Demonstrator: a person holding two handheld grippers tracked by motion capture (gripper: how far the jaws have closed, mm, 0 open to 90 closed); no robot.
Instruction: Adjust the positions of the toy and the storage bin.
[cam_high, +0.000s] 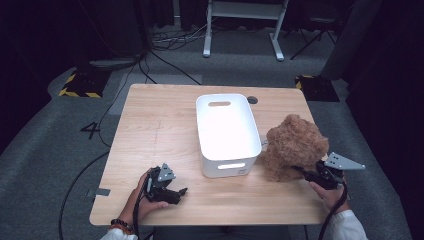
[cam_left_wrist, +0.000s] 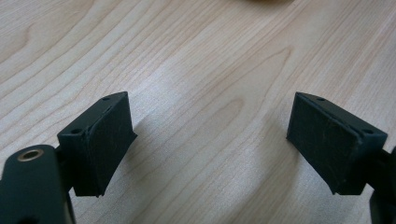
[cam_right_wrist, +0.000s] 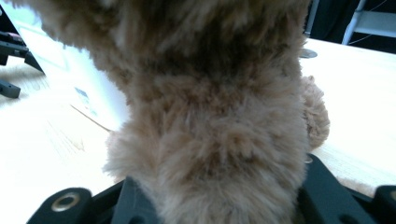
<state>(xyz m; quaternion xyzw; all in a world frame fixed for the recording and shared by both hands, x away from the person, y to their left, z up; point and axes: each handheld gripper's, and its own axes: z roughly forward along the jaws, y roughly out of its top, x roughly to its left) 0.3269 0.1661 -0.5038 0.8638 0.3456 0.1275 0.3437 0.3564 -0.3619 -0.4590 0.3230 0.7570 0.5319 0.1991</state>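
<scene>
A fluffy brown teddy bear (cam_high: 292, 145) sits on the wooden table (cam_high: 155, 130), just right of a white bin (cam_high: 230, 167). My right gripper (cam_high: 301, 171) reaches into the bear's lower body from the near right. In the right gripper view the plush (cam_right_wrist: 215, 116) bulges up between both jaws, which press into it from either side, so this gripper (cam_right_wrist: 219, 200) is shut on the bear. My left gripper (cam_high: 181, 192) rests low over the table near the front edge, left of the bin. Its jaws stand wide apart over bare wood (cam_left_wrist: 210, 140), with nothing between them.
The bin is empty and has handle slots in its near and far walls. Its side shows behind the bear (cam_right_wrist: 70, 65). A round cable hole (cam_high: 252, 100) lies at the table's far edge. Cables and a desk frame stand on the grey floor beyond.
</scene>
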